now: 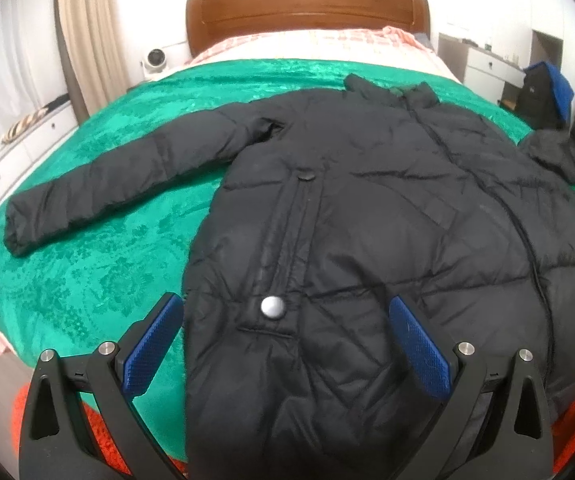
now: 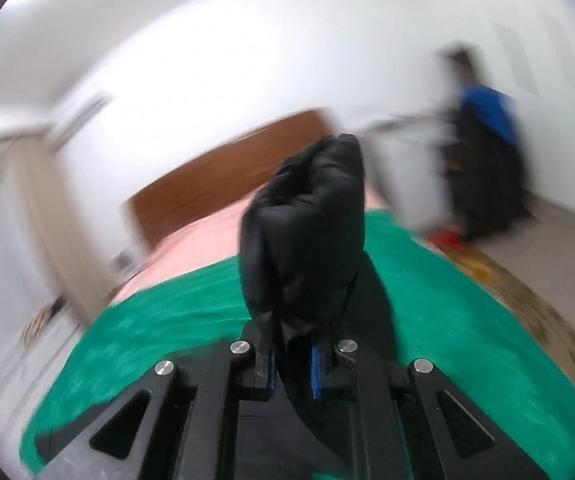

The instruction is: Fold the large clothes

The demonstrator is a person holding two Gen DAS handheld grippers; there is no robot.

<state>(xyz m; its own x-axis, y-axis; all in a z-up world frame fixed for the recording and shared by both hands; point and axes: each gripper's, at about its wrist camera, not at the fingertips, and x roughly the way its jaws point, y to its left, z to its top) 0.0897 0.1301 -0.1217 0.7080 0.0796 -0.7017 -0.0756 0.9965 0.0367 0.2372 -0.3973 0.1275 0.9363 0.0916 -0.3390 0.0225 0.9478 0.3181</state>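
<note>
Stage: while the black padded coat (image 1: 367,220) lies spread face up and unfolded on the green blanket (image 1: 99,264) of the bed (image 1: 307,12), we judge the fold to be at its very start.
Coat position: it fills the centre of the left wrist view, collar toward twelve o'clock near the headboard, hem toward six o'clock at the foot edge.
Near sleeve: one sleeve (image 1: 119,184) stretches flat toward nine o'clock, not yet brought in.
Far sleeve: the other sleeve (image 2: 307,232) is raised off the blanket at about three o'clock in the left wrist view.
Right gripper (image 2: 293,372): we see its jaws clenched on that sleeve's cuff, the dark fabric bunched and standing up ahead of them; this view is blurred.
Left gripper (image 1: 287,340): we see its jaws released and wide apart, hovering over the hem near a silver snap (image 1: 272,306), holding nothing.
Done: in our judgement only the first sleeve grasp.
Left: both sleeves laid across the body, then the body itself folded up.
</note>
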